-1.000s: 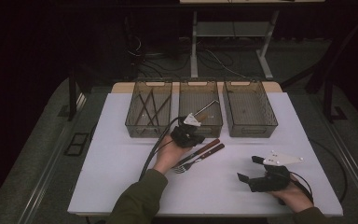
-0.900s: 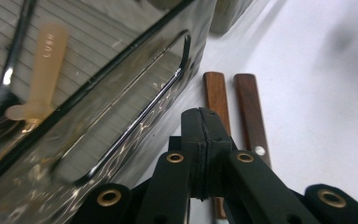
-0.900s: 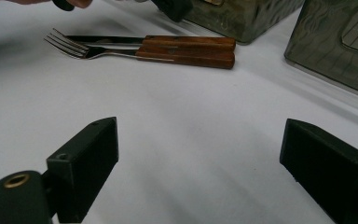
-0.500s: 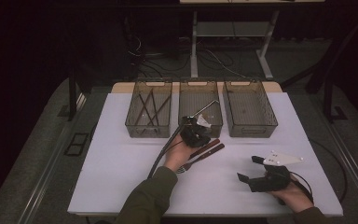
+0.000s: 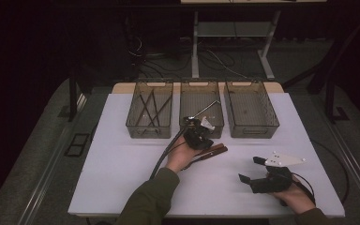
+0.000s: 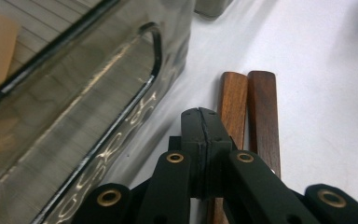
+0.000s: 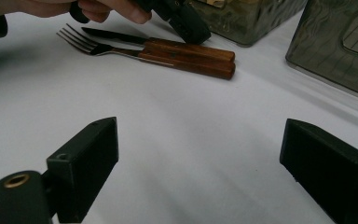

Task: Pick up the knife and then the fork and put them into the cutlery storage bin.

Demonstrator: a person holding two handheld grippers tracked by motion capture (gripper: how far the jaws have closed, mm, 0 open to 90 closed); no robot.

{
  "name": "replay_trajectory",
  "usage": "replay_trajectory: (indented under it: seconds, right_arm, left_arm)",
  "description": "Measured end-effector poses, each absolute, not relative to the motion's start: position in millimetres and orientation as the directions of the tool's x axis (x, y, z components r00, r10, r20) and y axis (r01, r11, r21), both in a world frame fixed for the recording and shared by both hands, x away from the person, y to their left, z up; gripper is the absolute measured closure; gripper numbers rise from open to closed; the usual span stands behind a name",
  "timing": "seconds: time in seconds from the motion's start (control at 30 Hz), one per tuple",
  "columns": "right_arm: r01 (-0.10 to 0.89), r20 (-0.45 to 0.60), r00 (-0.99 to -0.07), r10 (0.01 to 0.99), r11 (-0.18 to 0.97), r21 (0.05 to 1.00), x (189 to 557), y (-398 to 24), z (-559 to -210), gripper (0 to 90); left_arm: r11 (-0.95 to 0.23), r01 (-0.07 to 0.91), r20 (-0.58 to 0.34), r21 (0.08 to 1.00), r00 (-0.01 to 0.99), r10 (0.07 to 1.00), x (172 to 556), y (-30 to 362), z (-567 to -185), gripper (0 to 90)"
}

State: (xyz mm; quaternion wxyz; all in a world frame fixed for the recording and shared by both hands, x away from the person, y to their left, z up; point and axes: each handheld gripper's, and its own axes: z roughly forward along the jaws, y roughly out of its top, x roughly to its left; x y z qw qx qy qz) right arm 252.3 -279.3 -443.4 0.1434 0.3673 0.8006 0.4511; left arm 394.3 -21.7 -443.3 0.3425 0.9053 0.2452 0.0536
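One second ago the left gripper sat lower and further left in the high view, by the fork end of the cutlery; now it hovers just below the middle basket, at centre frame. The right gripper has stayed at lower right.

In the left gripper view its jaws are pressed flat together with nothing between them, their tips over the wooden handles, whether touching them I cannot tell. In the right gripper view the right gripper's jaws stand wide apart above bare white table, holding nothing.

Three wire baskets stand in a row across the upper middle of the high view: the left basket holds several dark thin utensils, the middle one a metal utensil that leans out over its rim, and the right basket looks empty. Two pieces of cutlery lie side by side, touching, just below the middle basket: one fork and one knife, each with a wooden handle.
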Motion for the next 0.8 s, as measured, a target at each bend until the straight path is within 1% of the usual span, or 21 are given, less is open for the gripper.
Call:
replay_trajectory:
  seconds: [0.07,0.1,0.3,0.47,0.57,0.67,0.8]
  right_arm:
    - [0.46,0.101,-0.689,0.718,0.325,0.827,252.4,-278.8,-443.6,11.1]
    - [0.46,0.101,-0.689,0.718,0.325,0.826,252.4,-278.9,-443.5,11.1]
    - [0.461,0.102,-0.687,0.719,0.324,0.826,252.4,-279.6,-443.5,11.1]
    - [0.46,0.102,-0.69,0.717,0.324,0.827,252.4,-279.2,-443.5,11.1]
    - [0.461,0.103,-0.689,0.718,0.324,0.826,252.4,-279.5,-443.4,11.1]
    - [0.461,0.102,-0.688,0.719,0.324,0.826,252.5,-279.7,-443.4,11.1]
    - [0.46,0.103,-0.691,0.716,0.325,0.826,252.5,-279.2,-443.5,11.1]
  left_arm:
    - [-0.639,0.411,-0.08,0.651,0.874,0.48,391.9,-24.0,-444.0,90.0]
    - [-0.657,0.399,-0.074,0.64,0.882,0.465,392.1,-23.9,-443.0,90.0]
    - [-0.674,0.375,-0.077,0.636,0.9,0.428,387.8,-28.2,-442.7,90.0]
    - [-0.663,0.386,-0.104,0.641,0.9,0.424,383.1,-31.0,-443.2,90.0]
    - [-0.684,0.364,-0.1,0.632,0.913,0.394,381.3,-31.4,-442.5,90.0]
    - [-0.672,0.373,-0.121,0.64,0.912,0.391,376.9,-33.6,-443.0,90.0]
    - [-0.681,0.36,-0.117,0.637,0.919,0.377,374.7,-33.8,-443.0,89.9]
